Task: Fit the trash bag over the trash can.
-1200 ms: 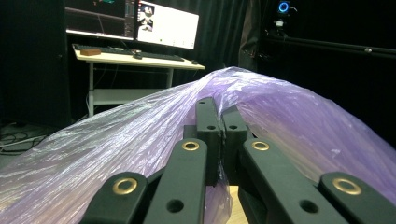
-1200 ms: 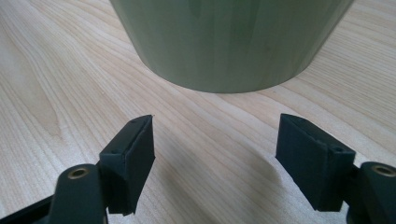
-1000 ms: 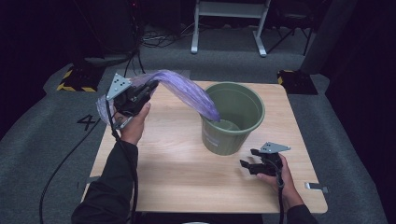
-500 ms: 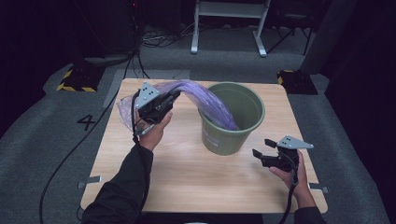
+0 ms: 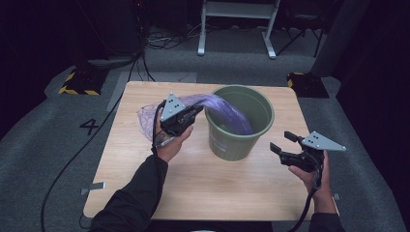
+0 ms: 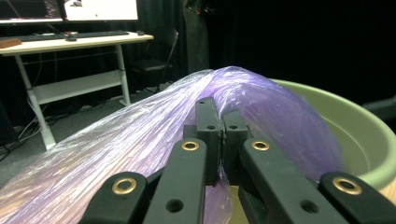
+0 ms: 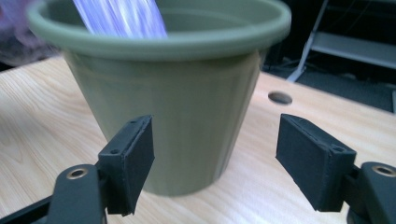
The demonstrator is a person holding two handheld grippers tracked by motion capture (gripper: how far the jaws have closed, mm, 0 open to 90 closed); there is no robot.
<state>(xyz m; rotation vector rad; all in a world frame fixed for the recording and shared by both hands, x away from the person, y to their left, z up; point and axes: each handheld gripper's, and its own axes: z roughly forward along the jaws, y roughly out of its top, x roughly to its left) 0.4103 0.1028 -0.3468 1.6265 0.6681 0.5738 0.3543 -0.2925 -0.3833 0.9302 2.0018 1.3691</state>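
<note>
Nearest to us, at the lower right of the high view, the right gripper [image 5: 286,146] hangs above the table [image 5: 212,193] with its jaws spread wide and nothing between them. In the right gripper view those two black pads frame the green bucket [image 7: 163,107], well short of its wall, no contact at all.

Left of centre in the high view, the left gripper [image 5: 189,116] sits just beside the bucket's [image 5: 239,140] near-left rim. Its jaws are clamped tight on the purple plastic bag [image 5: 217,108], and the left gripper view shows it plainly: the pads pinched together with the crinkled bag [image 6: 140,135] bunched between them, the film running off to the lower left of that frame.

From that pinch the bag arches over the rim and dips down inside the bucket [image 6: 355,140]; the right gripper view catches the purple film [image 7: 123,16] dropping past the lip at upper left. The bag's loose end trails behind the left gripper, lying on the table toward its left edge.
</note>
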